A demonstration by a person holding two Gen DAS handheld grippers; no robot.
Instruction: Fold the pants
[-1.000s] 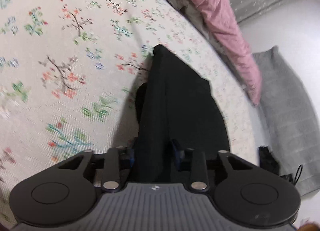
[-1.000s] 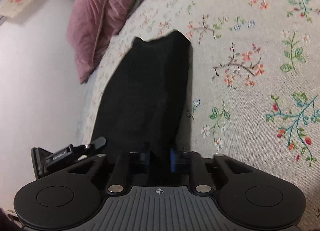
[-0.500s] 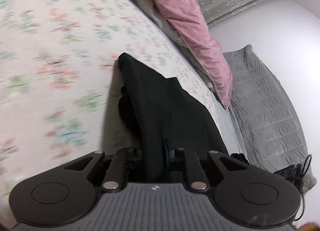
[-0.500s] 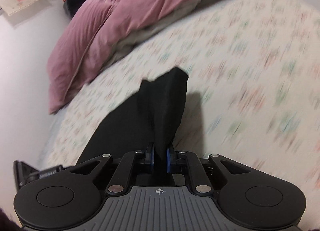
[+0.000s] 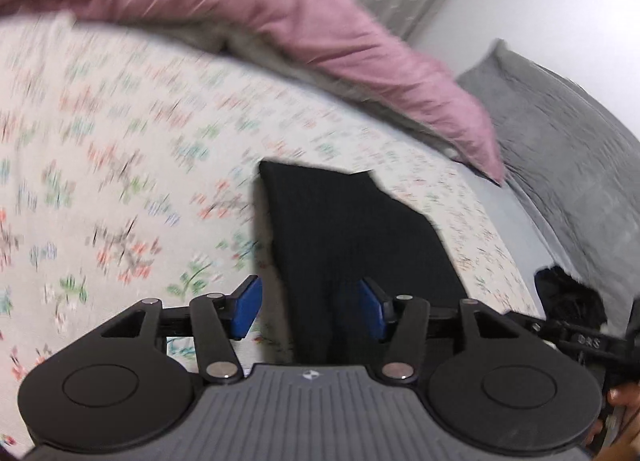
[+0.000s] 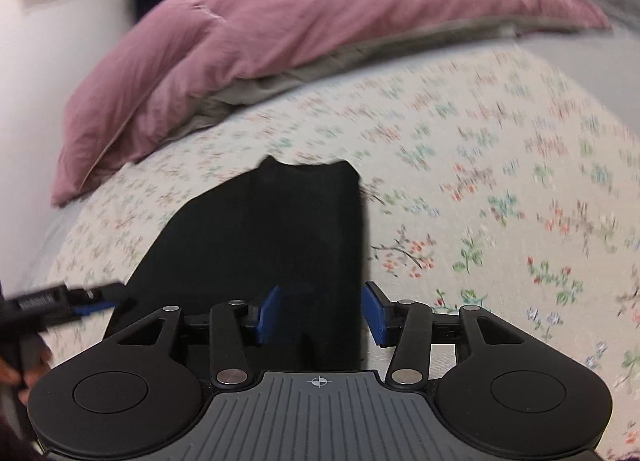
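Both grippers just let go of the pants – fold laid down.

We see the left gripper (image 5: pixel 308 311) and right gripper (image 6: pixel 320 315) with jaws spread wide now; 0.5 s ago both were pinched tight on the black fabric. Nothing is held by either 1; cloth only passes between the blue pads (image 5: pixel 245 311) without contact. The pants (image 6: pixel 276 237) lie flat as a dark folded slab on the floral bedsheet (image 6: pixel 500 201), near edge under the tools, far edge pointing toward the pink duvet (image 6: pixel 320 21). We judge this fold is placed; 1 more fold or smoothing likely remains. Frames are motion-blurred, creases unreadable.
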